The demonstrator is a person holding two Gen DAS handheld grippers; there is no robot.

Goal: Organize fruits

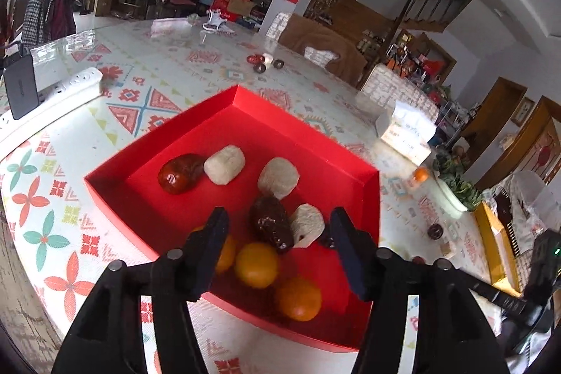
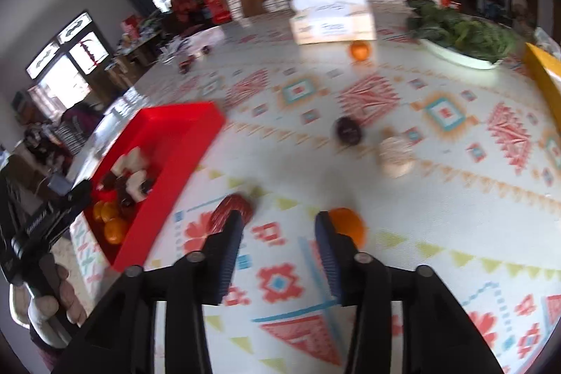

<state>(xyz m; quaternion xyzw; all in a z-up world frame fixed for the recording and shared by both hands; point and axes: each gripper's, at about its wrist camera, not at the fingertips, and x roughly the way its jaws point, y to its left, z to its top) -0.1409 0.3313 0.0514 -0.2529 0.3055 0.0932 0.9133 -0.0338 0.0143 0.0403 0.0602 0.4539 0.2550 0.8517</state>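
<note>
A red box (image 1: 305, 125) on the patterned table holds oranges (image 1: 257, 264), a glossy red date (image 1: 178, 173), a dark date (image 1: 270, 223) and white puffy pieces (image 1: 224, 163). My left gripper (image 1: 278, 212) hovers open over the box's near end, with the dark date and a white piece (image 1: 308, 225) lying below the gap, untouched. My right gripper (image 2: 278, 215) stands open above the bare tablecloth, right of the red box (image 2: 196, 142). A red date (image 2: 233, 207) lies by its left fingertip and an orange (image 2: 347, 223) behind its right one. Farther off lie a dark date (image 2: 347, 128) and a white piece (image 2: 394, 156).
Another orange (image 2: 360, 51) sits before a tissue box (image 2: 333, 20). A plate of greens (image 2: 463, 37) and a yellow box (image 2: 543, 72) stand at the right. A power strip (image 1: 52, 90) lies at the left, with small fruits (image 1: 263, 62) far back. A hand (image 2: 66, 297) holds the left gripper.
</note>
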